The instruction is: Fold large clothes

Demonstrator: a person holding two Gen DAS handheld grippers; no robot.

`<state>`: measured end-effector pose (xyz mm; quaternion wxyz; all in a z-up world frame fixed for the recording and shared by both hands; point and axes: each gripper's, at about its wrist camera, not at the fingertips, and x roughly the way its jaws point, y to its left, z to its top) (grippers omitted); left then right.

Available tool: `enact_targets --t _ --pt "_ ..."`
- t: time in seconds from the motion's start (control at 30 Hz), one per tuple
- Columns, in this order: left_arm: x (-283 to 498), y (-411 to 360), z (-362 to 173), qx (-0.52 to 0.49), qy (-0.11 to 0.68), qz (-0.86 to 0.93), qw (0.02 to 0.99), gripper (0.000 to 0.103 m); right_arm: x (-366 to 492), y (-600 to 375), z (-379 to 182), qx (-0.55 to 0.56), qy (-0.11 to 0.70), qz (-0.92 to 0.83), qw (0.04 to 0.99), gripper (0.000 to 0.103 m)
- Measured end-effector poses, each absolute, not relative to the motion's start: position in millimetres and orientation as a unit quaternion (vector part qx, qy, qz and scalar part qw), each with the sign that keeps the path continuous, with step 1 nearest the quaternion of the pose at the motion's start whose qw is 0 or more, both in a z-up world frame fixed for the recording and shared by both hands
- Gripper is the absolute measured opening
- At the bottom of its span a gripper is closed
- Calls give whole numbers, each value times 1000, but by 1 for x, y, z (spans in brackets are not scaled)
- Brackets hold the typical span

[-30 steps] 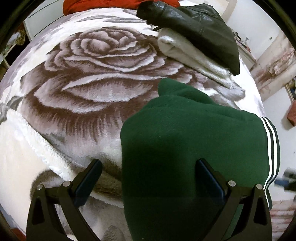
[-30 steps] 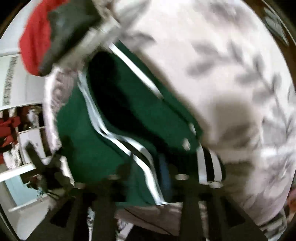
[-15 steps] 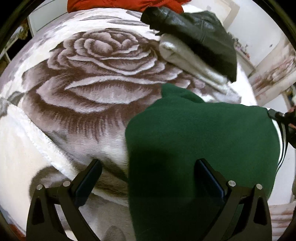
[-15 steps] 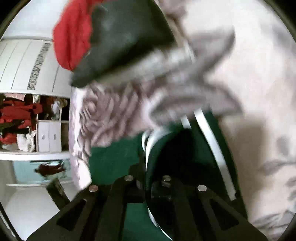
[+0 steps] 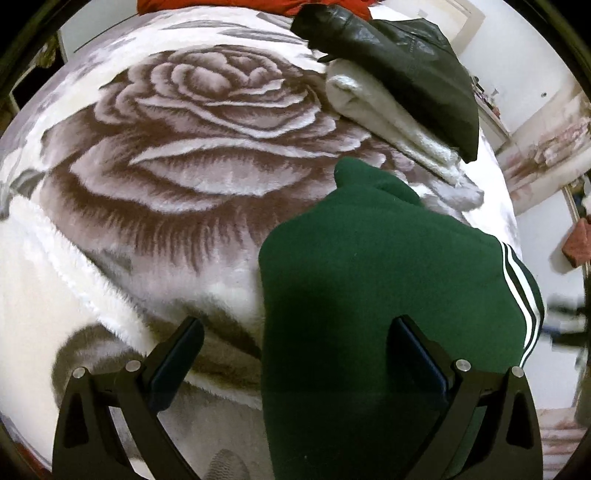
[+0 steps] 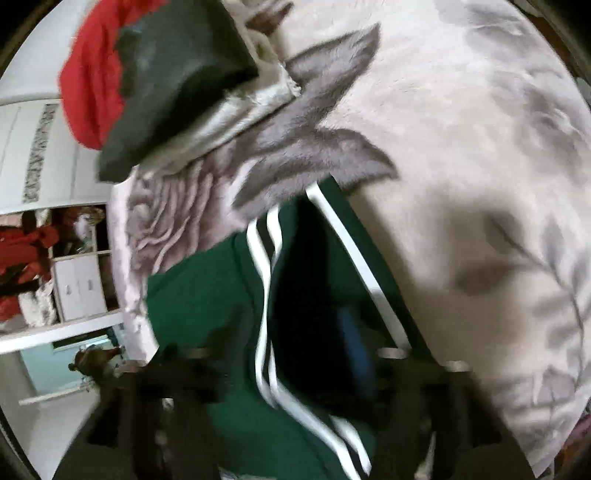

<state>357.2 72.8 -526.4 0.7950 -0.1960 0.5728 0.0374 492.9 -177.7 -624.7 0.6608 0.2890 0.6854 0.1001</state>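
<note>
Both your grippers sit over the folded green white-striped fleece garment (image 5: pixel 376 280): left gripper (image 5: pixel 295 354) wide, empty; right gripper (image 6: pixel 280 373) just opening, blurred, fabric between.

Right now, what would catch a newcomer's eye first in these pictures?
The huge rose blanket covering the bed, and the green jacket with white stripes lying on it at the near right. Behind it a black leather jacket sits on a folded white towel, with something red at the far edge.

Before you, the folded garment (image 5: pixel 388 277) lies on the blanket (image 5: pixel 184 166) — behind it, a jacket (image 5: pixel 406 70) rests on a folded towel (image 5: pixel 384 122), another garment (image 5: pixel 221 5) beyond.
</note>
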Motion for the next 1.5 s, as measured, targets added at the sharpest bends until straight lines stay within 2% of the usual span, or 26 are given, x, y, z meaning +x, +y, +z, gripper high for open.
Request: enact_targets --t 0.1,0.2,0.23,0.27,0.33,0.43,0.5,0.6,0.7,0.83,0.9,1.0,1.07,1.13,1.23,1.3,1.37,1.5 --pt "350 71 -524 -199 573 42 794 103 451 -183 -623 264 714 99 640 67" --pt "343 67 -521 -195 577 43 792 103 405 -178 -660 254 758 103 592 67" --pt "341 67 -520 -192 578 44 792 103 394 -175 -670 261 762 108 582 64" --pt "338 67 -518 -188 579 45 792 103 384 -170 -676 265 759 108 585 42" --pt "332 67 -513 -172 584 47 792 103 371 -161 -677 264 758 97 589 13" --pt "318 70 -505 -165 583 46 794 103 364 -161 -644 270 727 67 628 11" --pt "311 72 -503 -181 584 39 791 103 360 -172 -613 282 703 40 652 2" --pt "310 65 -505 -199 588 30 784 103 360 -184 -590 277 686 22 673 2" --pt "318 52 -511 -188 589 23 786 103 363 -194 -616 254 703 -6 664 2" --pt "321 44 -517 -174 596 13 783 103 366 -191 -693 229 736 -29 636 2" --pt "317 45 -513 -171 594 15 786 103 376 -181 -699 194 749 -12 633 2" --pt "308 55 -511 -181 593 27 784 103 382 -184 -681 209 763 18 611 19" --pt "298 66 -513 -212 590 35 778 103 388 -192 -659 212 754 30 621 62" --pt "291 72 -518 -245 586 32 771 103 398 -196 -641 217 727 57 649 81" --pt "288 75 -528 -290 581 17 761 103 425 -189 -641 190 704 110 675 88" --pt "289 75 -536 -316 576 -2 754 103 447 -178 -662 149 707 153 674 89" --pt "292 74 -547 -347 573 -34 742 103 463 -182 -694 129 723 173 656 100" --pt "301 75 -574 -402 565 -78 716 103 484 -195 -748 182 749 243 589 103"
